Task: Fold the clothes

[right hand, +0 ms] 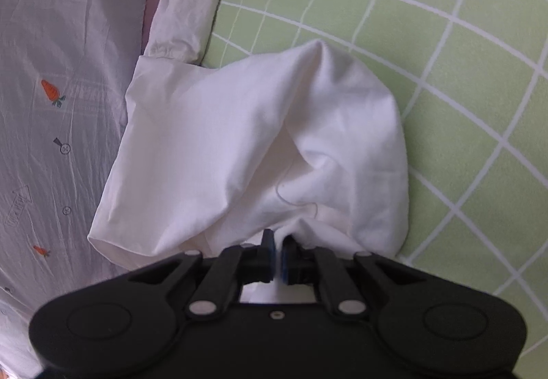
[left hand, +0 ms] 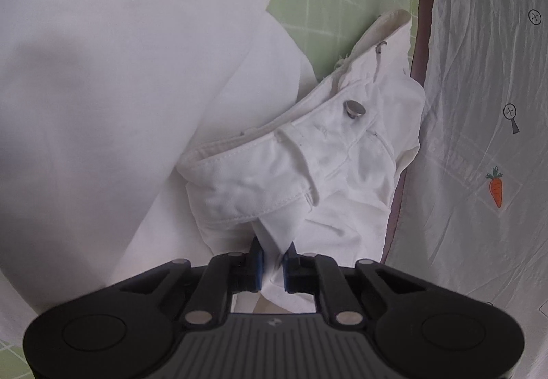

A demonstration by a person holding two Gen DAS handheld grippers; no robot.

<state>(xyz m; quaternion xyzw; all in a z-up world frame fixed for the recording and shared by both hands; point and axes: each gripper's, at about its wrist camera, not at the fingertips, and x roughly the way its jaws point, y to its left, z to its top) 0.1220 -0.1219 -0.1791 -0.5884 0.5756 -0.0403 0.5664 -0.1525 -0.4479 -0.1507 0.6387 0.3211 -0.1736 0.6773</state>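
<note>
Left wrist view: left gripper fingers clamped on white cotton trousers, waistband centre frame. Right wrist view: right gripper pinching leg fabric, centre, over green grid mat. Soft, limp, light; best gripped at seams.

text: none legible | carrot-print sheet: faint boxed and arrow lettering, too washed out to read
</note>
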